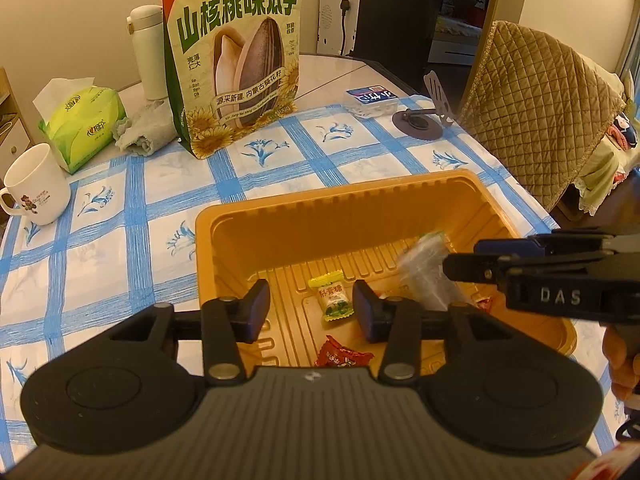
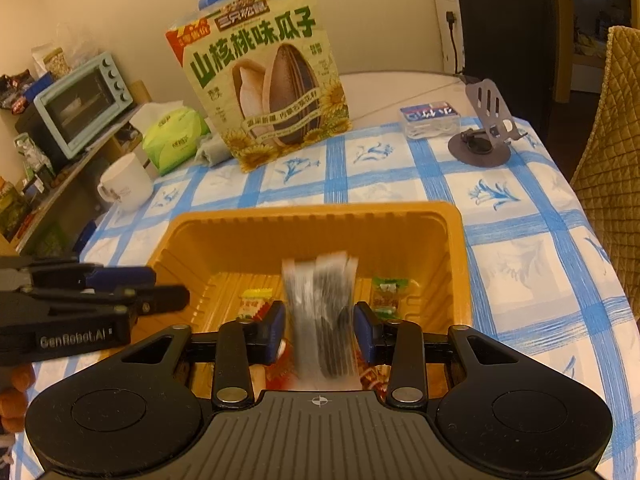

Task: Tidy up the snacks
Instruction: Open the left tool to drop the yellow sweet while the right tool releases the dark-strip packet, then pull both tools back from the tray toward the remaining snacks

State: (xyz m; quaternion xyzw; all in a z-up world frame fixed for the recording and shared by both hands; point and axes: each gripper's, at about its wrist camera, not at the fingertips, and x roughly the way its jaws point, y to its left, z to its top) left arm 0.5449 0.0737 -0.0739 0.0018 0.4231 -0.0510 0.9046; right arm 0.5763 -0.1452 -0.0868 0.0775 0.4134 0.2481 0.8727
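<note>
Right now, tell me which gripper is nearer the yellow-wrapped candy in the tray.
Left. The left gripper hangs open right over the yellow-wrapped candy; the right gripper sits off to its side, shut on a clear packet.

**Background items on and around the counter**

A blue-and-white checked cloth covers the counter. At its far left stand a white mug, a green tissue pack, a crumpled grey rag and a white flask. At the far right lie a clear box with a blue label and a grey phone stand. A chair with a quilted brown cover stands beside the counter. A pale blue toaster oven sits on a side shelf.
</note>
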